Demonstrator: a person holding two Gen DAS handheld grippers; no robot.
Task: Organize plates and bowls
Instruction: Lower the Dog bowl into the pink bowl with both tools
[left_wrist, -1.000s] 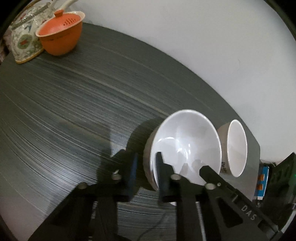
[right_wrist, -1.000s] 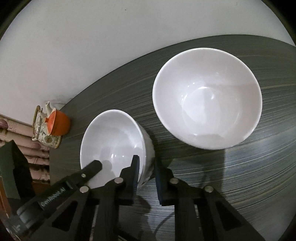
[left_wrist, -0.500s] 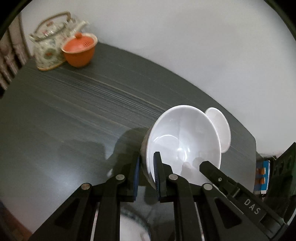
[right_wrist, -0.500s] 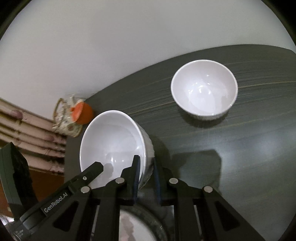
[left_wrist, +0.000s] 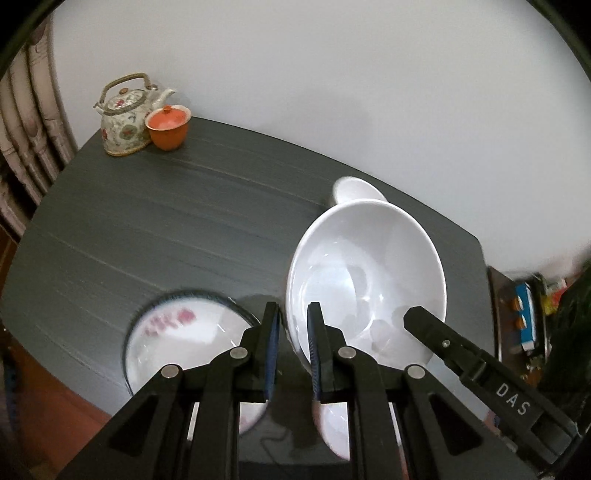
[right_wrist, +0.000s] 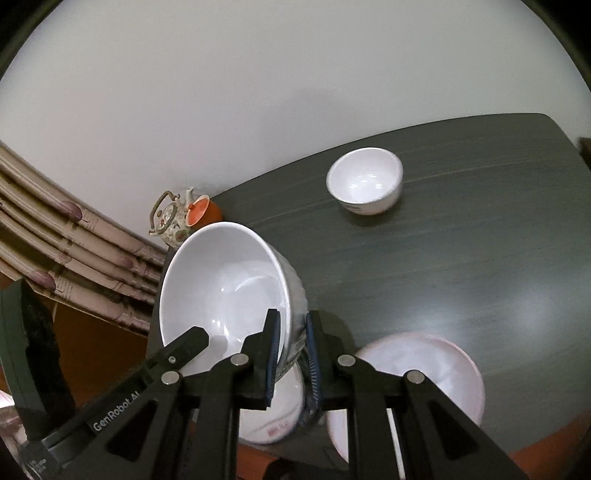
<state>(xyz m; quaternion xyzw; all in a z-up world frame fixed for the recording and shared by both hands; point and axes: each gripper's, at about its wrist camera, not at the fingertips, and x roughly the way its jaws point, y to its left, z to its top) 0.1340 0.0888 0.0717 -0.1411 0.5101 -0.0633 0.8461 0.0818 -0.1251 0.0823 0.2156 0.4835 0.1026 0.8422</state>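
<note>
- Left gripper (left_wrist: 291, 347): matte black linkage arms, round silver pins, blue ribbed pads (left_wrist: 272, 349) lining the fingers.
- Right gripper (right_wrist: 291, 350): same black build (white "GenRobot.AI" lettering lower left, "DAS" on the other view's lower right).

"das", "genrobot.ai" on hand-held grippers (left_wrist: 511, 400) (right_wrist: 114, 411)

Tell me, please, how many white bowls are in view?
2. Large bowl: gripped at its rim by left claw and right claw. Smaller bowl: farther back on the table. None seems hidden.
</note>
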